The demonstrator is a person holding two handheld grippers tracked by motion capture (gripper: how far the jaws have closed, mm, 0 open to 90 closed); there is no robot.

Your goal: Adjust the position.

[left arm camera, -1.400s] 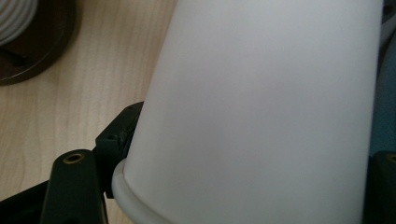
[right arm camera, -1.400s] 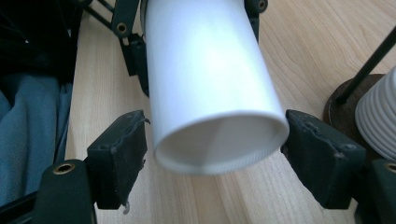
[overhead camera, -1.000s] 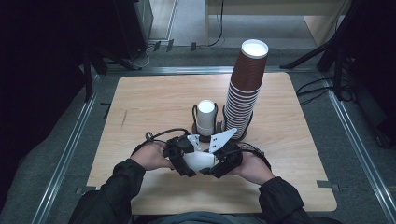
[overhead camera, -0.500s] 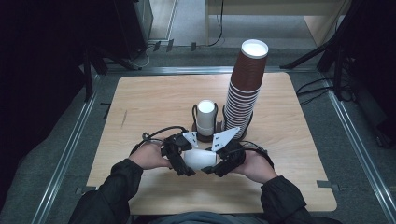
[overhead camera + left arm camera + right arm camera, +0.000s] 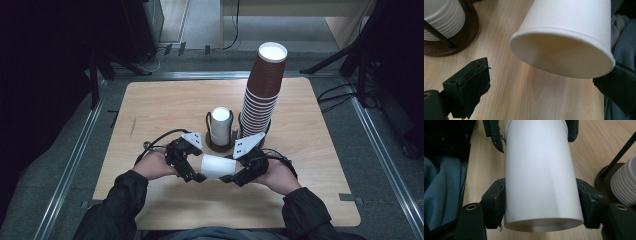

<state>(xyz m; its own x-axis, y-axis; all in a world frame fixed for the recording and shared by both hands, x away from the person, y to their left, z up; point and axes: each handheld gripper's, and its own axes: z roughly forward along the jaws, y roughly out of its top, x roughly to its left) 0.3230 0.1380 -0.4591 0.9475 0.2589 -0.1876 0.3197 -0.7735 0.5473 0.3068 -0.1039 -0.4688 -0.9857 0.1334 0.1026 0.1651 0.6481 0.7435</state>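
A white paper cup (image 5: 217, 166) lies on its side above the wooden table (image 5: 160, 110), held between my two grippers. My right gripper (image 5: 229, 176) is shut on it: in the right gripper view both pads (image 5: 495, 203) press the cup's wall (image 5: 541, 170) near its open end. My left gripper (image 5: 196, 175) stands at the cup's other end, and its jaws have just been opening. In the left gripper view the left gripper (image 5: 544, 77) is spread wide around the cup (image 5: 566, 32), with its left pad (image 5: 471, 87) well off the cup.
Behind the grippers a dark holder (image 5: 207, 145) carries a stack of white cups (image 5: 220, 125). To its right rises a tall stack of brown cups (image 5: 262, 95). The person's sleeves (image 5: 120, 200) lie over the table's near edge.
The left gripper's jaws have spread apart and let go of the white cup, and the left hand has drawn slightly left. The right gripper keeps its grip and has not moved.
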